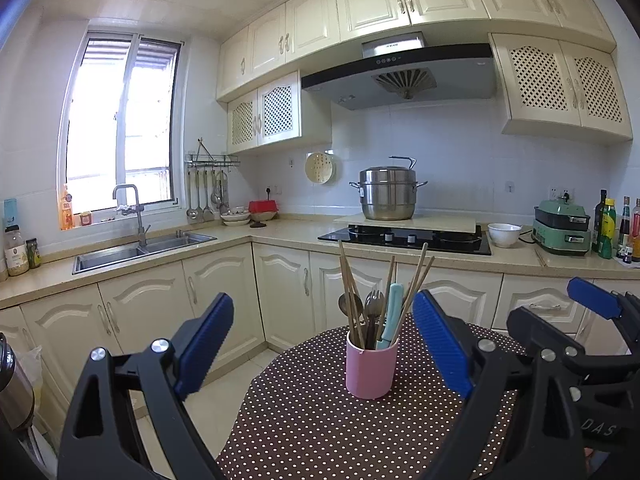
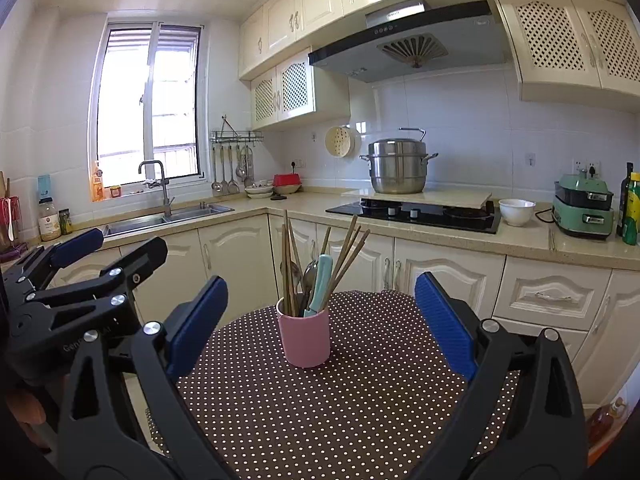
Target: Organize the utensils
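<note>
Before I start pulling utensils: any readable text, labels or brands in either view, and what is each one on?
"DAS": right gripper body, cut off at the frame edge.
"Gen": left gripper body, rest hidden.
Range hood badge: too small to read.
Jar and bottle labels: blurred.
Pink cup: no text.

Kitchen, daylight through sliding window [image 1: 120, 128] on left wall. Cream upper cabinets [image 1: 372, 0], some lattice doors; cream base cabinets [image 1: 224, 284] under L-shaped beige counter [image 1: 288, 236]. White tile walls [image 1: 448, 148]. Steel double sink [image 1: 140, 250] with faucet below window. Range hood [image 1: 400, 76] above black hob [image 1: 404, 238]. Pale tile floor [image 1: 224, 392]. Polka-dot tablecloth [image 1: 320, 432] in foreground.
</note>
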